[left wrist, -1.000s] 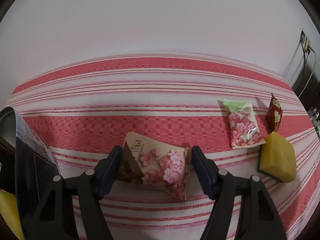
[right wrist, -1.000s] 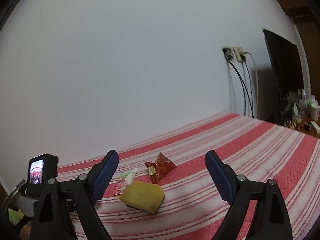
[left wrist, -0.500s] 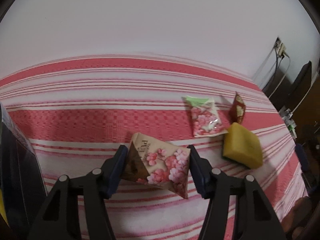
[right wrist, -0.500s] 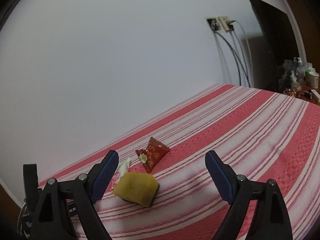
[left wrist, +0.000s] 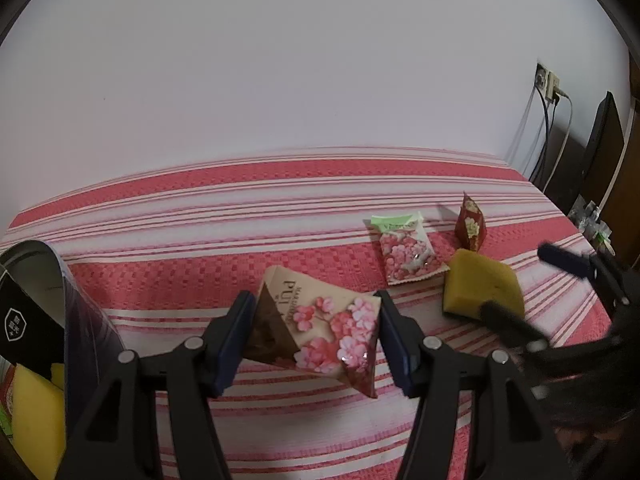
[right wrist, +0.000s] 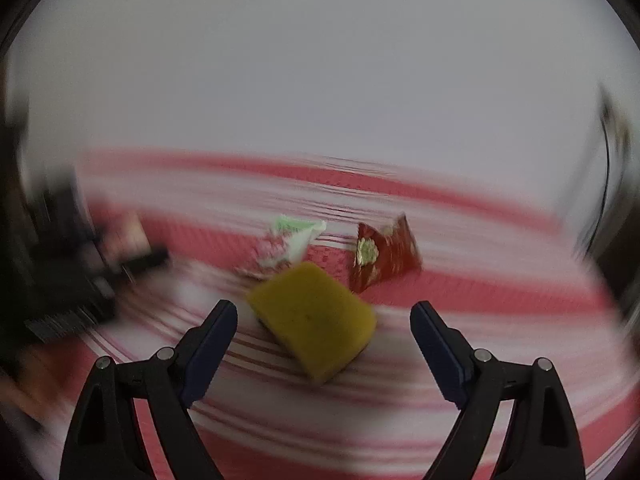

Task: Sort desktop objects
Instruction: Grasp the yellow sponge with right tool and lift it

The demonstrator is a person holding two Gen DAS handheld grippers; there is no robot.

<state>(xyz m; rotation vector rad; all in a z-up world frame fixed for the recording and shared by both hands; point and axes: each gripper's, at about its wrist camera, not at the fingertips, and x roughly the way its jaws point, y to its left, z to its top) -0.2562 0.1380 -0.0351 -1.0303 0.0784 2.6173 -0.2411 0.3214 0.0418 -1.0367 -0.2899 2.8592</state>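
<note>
My left gripper is shut on a beige and brown snack packet with pink blossoms and holds it above the striped cloth. My right gripper is open and empty, just short of a yellow sponge; it shows blurred in the left wrist view. The sponge lies at the right. Behind it lie a clear packet of pink sweets with a green top and a red packet.
A dark open container stands at the left edge with yellow items inside. The red and white striped cloth covers the table up to a white wall. A wall socket with cables and dark furniture are at the far right.
My right gripper has swung left and down toward the sponge, its view now blurred. My left gripper has lifted slightly with the blossom packet still held.
</note>
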